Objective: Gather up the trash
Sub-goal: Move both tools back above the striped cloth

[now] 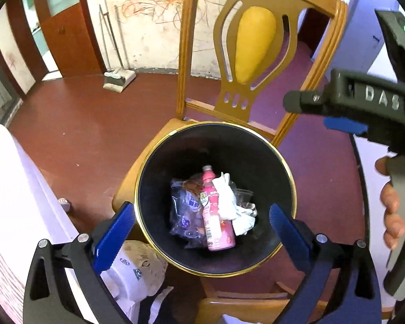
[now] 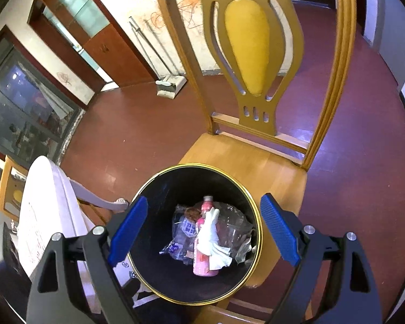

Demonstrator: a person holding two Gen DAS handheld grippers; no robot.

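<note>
We find a round black waste bin with a gold rim (image 1: 289,162) standing on the seat of a yellow-brown wooden chair with a padded yellow oval in its back (image 1: 255,43). Inside the bin, on its floor, lie a pink plastic bottle with a pink cap (image 1: 216,216), a crumpled white paper tissue (image 1: 230,202) draped over the bottle's right side, and clear plastic wrappers with blue print (image 1: 185,210) to the bottle's left.

The left gripper (image 1: 202,232) hangs above the bin, tilted downward, its blue-padded tongs spread wide — nothing sits between them, and neither pad touches the rim or the trash. The right gripper (image 2: 203,235) is likewise above the bin, tongs wide and empty; in the left wrist view its dark body (image 1: 364,108) enters from the right edge, with the person's fingers (image 1: 391,210) wrapped on the handle.

Around the chair we note a dark red floor (image 1: 81,135), a white dustpan and broom (image 1: 118,78) against a scribbled white wall — and a white table edge (image 1: 19,189) at the left.
</note>
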